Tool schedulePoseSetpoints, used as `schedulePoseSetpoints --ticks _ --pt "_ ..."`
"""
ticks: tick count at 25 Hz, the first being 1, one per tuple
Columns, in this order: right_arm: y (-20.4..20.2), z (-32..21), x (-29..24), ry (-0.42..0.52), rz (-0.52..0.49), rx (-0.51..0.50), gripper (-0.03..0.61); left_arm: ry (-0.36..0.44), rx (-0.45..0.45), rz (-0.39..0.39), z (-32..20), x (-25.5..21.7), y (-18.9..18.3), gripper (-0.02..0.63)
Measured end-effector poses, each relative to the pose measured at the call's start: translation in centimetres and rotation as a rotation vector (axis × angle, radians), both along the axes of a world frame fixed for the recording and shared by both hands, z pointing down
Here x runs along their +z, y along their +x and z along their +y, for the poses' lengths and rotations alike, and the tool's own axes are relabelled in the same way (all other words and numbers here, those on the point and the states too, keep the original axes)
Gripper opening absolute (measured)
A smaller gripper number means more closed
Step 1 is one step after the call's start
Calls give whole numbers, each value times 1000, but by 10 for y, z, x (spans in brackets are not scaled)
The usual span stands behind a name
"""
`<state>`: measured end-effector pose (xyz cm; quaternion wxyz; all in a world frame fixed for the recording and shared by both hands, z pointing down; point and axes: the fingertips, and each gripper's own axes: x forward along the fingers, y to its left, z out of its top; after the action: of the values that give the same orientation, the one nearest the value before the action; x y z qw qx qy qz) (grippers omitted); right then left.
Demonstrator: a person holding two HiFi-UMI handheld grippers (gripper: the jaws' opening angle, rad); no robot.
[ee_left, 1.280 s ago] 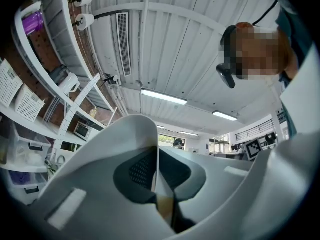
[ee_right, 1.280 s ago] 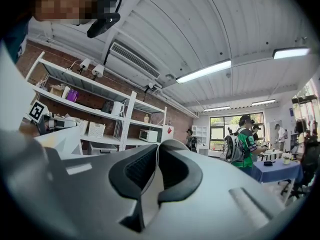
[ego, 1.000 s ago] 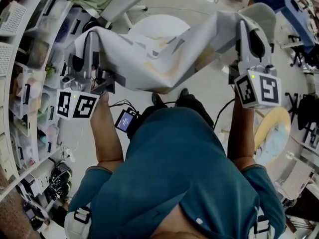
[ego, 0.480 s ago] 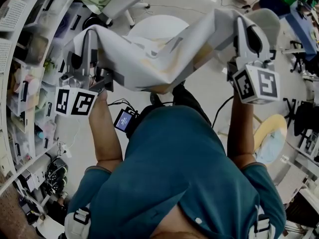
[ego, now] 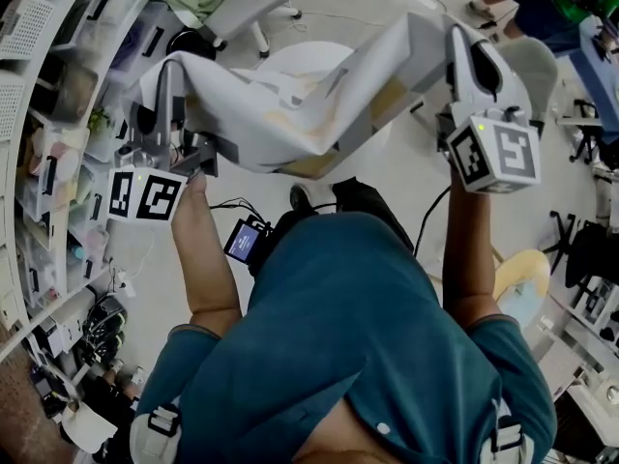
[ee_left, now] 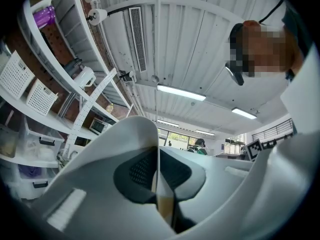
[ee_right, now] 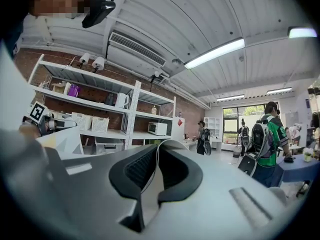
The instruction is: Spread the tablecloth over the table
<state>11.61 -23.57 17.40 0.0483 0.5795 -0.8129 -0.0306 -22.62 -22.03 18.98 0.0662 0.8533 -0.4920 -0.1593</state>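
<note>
The left claw and right claw each pinch the white patterned fabric tablecloth, slung between them by a round white desk.

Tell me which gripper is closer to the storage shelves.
The left gripper, clamped on the tablecloth right beside the shelves; the right gripper is over open floor.

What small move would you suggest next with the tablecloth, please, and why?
Probably carry both ends forward until the cloth covers the round table. The left gripper and right gripper are each shut on an edge of the tablecloth, which sags between them in the air, with the table's far side showing beyond it.
</note>
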Motion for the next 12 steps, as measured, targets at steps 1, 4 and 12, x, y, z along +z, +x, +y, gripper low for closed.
schedulePoseSetpoints --ticks 1,4,12 --pt "0 -9 1 -2 -1 -10 18 -4 -13 1 -6 2 -1 6" --pt "-1 -38 4 -9 -1 -42 19 -15 -52 4 -27 6 -2 6" --pt "-8 -113 3 1 8 -123 18 -19 -135 3 -77 10 -4 6"
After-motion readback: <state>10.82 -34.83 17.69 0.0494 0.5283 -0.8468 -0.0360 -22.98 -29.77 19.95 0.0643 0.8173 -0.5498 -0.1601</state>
